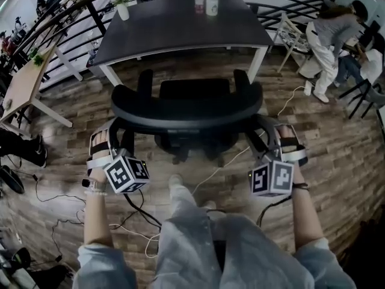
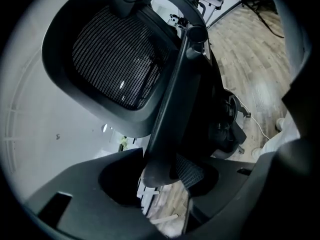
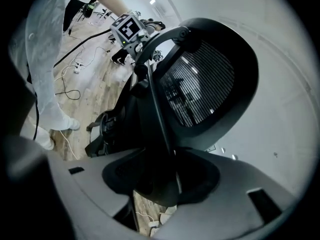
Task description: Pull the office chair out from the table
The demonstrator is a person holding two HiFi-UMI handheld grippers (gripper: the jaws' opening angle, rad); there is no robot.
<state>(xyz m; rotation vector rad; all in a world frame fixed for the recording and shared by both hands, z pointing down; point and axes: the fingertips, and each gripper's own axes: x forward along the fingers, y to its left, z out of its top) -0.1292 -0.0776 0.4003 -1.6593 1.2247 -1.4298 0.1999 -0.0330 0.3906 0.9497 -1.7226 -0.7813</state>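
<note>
Office chair (image 1: 186,98) near table (image 1: 180,29) edge; left gripper (image 2: 165,174), right gripper (image 3: 160,184) clamped on backrest rim (image 1: 186,115).

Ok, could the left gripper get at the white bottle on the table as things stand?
Probably not. The left gripper is shut on the office chair at its back, the chair stands between it and the table, and the white bottle sits near the table's far edge.

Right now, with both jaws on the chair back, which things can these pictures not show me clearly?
Head view: wheels of the office chair, mostly covered by its backrest and seat.
Head view: labels on the two bottles on the table, too small.
Head view: where the left gripper and right gripper jaws meet the frame, under the backrest rim.
</note>
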